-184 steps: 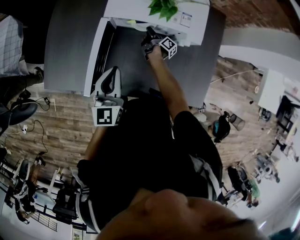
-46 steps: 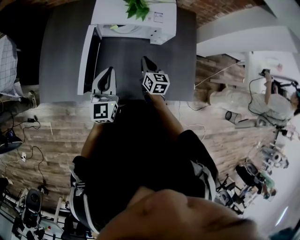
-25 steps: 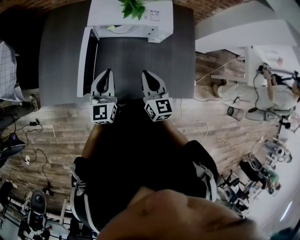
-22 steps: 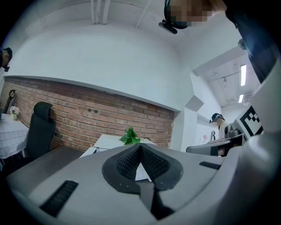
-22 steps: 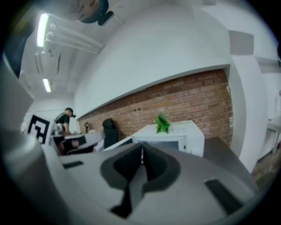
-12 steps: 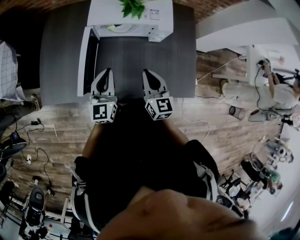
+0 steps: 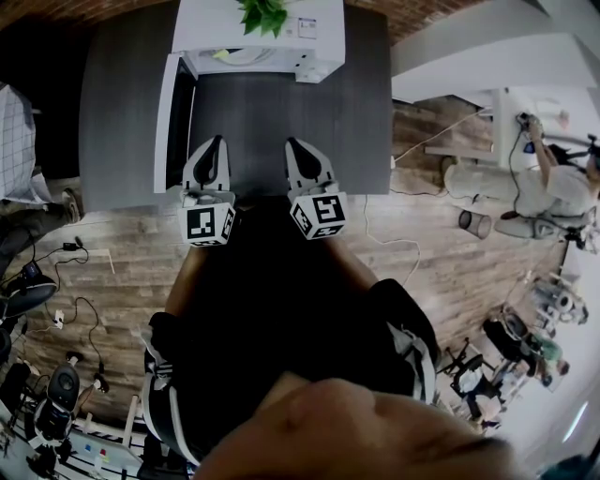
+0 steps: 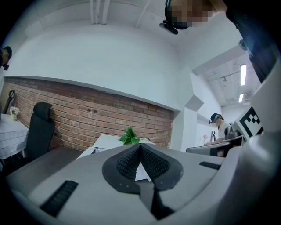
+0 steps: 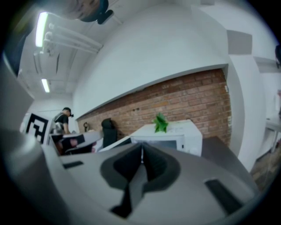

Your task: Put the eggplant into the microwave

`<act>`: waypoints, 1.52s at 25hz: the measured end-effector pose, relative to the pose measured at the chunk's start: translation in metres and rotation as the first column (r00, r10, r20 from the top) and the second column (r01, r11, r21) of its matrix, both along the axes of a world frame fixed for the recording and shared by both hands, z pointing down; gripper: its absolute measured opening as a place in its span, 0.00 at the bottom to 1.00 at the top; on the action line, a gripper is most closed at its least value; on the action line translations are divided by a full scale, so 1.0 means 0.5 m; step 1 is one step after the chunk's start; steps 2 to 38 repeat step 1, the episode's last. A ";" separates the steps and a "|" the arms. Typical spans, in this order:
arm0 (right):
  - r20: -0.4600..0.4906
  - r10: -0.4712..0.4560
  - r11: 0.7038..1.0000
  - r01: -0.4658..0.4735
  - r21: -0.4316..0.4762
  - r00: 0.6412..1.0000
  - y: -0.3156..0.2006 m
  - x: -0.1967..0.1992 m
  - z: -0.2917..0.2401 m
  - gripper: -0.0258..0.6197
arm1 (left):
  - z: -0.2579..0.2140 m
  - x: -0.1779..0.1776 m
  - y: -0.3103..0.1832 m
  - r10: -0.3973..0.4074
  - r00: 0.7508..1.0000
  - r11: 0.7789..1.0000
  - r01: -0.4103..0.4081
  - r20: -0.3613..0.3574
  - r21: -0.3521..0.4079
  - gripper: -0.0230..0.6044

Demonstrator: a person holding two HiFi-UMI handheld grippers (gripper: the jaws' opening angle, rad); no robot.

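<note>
Nearest me, 2 grippers sit at the table's front edge. The left gripper (image 7: 215, 142) has its jaws pressed together on nothing, and the right gripper (image 7: 293, 146) is the same, pads meeting with no gap. Bare table (image 7: 281, 112) stretches ahead of both. Just left of the left jaws runs the open door (image 7: 166, 122); a careless sideways swing there could slam it or jolt the microwave (image 7: 328, 42) far ahead. In the oven's mouth lies what I take for the eggplant (image 7: 225, 55), a pale yellow-green lump near the front lip, where a closing door might catch it. A jolt could also topple the plant (image 7: 263, 13) on top.
</note>
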State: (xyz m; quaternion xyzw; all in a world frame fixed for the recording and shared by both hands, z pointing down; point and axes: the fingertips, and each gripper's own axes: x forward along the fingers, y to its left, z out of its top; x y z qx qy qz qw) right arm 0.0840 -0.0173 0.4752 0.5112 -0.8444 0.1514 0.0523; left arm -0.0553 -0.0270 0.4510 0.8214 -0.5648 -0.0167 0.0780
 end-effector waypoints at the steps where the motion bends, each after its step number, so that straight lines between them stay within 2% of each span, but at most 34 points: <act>1: 0.000 0.001 1.000 -0.001 0.000 1.000 0.001 0.000 -0.001 0.09 | -0.001 0.000 0.000 -0.001 1.000 1.000 0.001 -0.002 0.000 0.09; 38: 0.000 0.001 1.000 -0.001 0.000 1.000 0.001 0.000 -0.001 0.09 | -0.001 0.000 0.000 -0.001 1.000 1.000 0.001 -0.002 0.000 0.09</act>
